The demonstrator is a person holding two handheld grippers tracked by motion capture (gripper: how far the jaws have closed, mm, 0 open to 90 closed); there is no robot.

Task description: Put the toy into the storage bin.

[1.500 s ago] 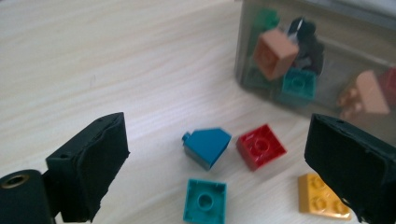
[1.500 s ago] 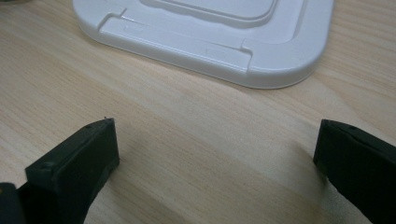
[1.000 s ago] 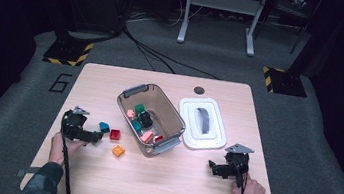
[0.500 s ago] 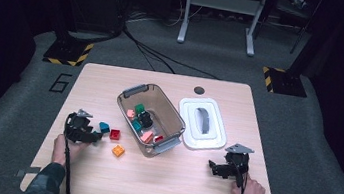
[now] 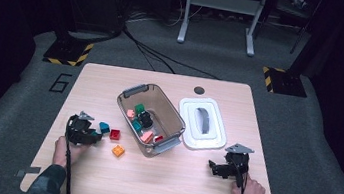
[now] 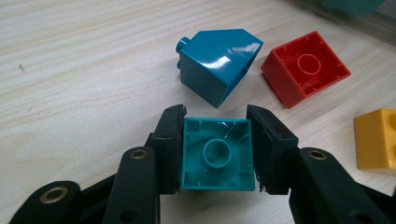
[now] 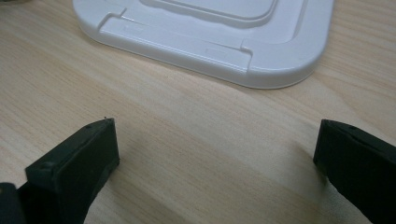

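Observation:
My left gripper (image 6: 215,116) holds a teal brick (image 6: 217,156) on the table, its hollow underside facing the camera. The jaws have just been closing and both pads now press the brick's sides. Just beyond it lie a blue sloped brick (image 6: 217,63) and an upturned red brick (image 6: 306,67), with a yellow-orange brick (image 6: 376,137) to the right. In the high view the left gripper (image 5: 90,135) sits at the table's left, beside the blue brick (image 5: 104,127) and red brick (image 5: 115,134). My right gripper (image 5: 213,167) rests open at the right, with bare table between its jaws (image 7: 215,135).
A clear plastic bin (image 5: 133,92) with several coloured bricks stands mid-table. Its white lid (image 5: 212,141) lies flat to the right, just ahead of the right gripper (image 7: 210,51). The orange brick (image 5: 118,151) lies near the bin's front corner.
The left gripper has edged a little to the right, towards the loose bricks. The right gripper and the bin have stayed put.

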